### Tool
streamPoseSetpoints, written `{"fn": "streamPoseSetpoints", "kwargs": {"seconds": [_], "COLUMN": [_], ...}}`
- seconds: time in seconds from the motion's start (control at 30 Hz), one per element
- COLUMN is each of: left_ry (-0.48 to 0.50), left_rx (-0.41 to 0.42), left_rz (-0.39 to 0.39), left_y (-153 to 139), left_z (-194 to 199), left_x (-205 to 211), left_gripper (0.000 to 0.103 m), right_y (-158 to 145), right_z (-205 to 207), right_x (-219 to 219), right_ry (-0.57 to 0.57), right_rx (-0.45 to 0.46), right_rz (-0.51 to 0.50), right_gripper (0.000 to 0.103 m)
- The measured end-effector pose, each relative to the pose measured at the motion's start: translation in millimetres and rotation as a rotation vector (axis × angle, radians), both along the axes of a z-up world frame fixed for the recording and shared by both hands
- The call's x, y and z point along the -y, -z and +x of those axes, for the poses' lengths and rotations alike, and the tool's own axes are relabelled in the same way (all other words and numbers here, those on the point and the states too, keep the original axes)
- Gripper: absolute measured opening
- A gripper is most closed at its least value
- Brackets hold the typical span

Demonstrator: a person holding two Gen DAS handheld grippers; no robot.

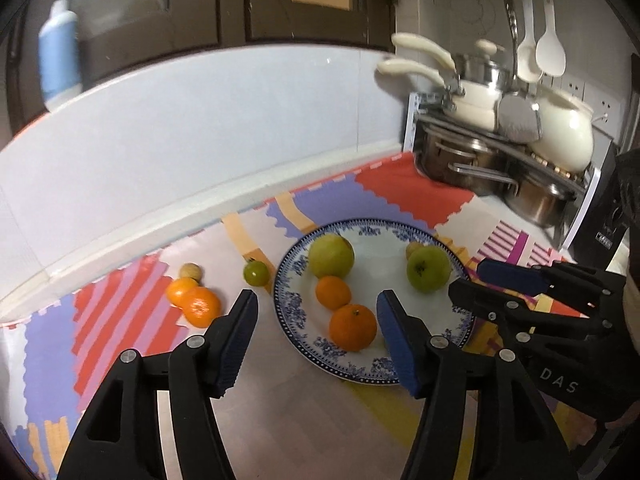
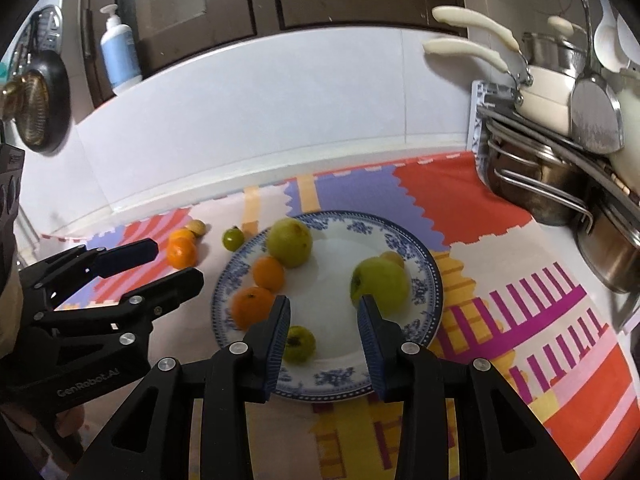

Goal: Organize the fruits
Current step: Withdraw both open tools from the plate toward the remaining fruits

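Through your left wrist camera, your left gripper (image 1: 316, 312) is hovering with jaws apart and empty over the near rim of the blue-patterned plate (image 1: 288, 304); two oranges (image 1: 353, 327) and two green fruits (image 1: 331, 257) are sitting on it, while two more oranges (image 1: 199, 306) are lying on the mat (image 1: 120, 312) to the left. Through your right wrist camera, your right gripper (image 2: 324, 320) is holding nothing, its jaws standing apart above the plate (image 2: 424, 280); a small green fruit (image 2: 299, 343) is resting just beside its left finger.

Both wrist cameras look steeply down, close over the desk, sharing the plate (image 1: 286, 300) (image 2: 434, 280) from neighbouring sides.
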State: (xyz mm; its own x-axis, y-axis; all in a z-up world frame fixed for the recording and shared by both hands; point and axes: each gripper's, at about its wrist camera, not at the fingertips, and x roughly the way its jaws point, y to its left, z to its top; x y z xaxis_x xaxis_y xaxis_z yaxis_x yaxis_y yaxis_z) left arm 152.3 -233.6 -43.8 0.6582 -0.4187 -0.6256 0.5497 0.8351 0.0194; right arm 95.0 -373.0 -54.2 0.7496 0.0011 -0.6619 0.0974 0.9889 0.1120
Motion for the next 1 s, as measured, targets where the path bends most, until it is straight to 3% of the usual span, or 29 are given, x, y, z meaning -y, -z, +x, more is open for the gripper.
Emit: {"fn": "streamPoseSetpoints", "kwargs": {"seconds": [0.2, 0.33, 1.0], "left_ry": [-0.035, -0.066, -0.175], "left_rx": [0.047, 0.075, 0.196], "left_rz": [-0.031, -0.05, -0.064], "left_y": [-19.6, -28.0, -56.8], "left_z": [-19.0, -29.8, -60.6], "left_x": [-17.9, -33.7, -111.0], "left_gripper": [0.068, 0.072, 0.076], "right_y": [-14.5, -24.5, -52.3], "right_z": [-10.7, -18.2, -35.3], "right_x": [-12.7, -21.3, -87.6], "right_ry": [-0.021, -0.024, -0.083], "right_rx": [0.036, 0.066, 0.145], "right_rz": [0.0, -0.009, -0.05], "right_gripper": [0.037, 0.046, 0.051]}}
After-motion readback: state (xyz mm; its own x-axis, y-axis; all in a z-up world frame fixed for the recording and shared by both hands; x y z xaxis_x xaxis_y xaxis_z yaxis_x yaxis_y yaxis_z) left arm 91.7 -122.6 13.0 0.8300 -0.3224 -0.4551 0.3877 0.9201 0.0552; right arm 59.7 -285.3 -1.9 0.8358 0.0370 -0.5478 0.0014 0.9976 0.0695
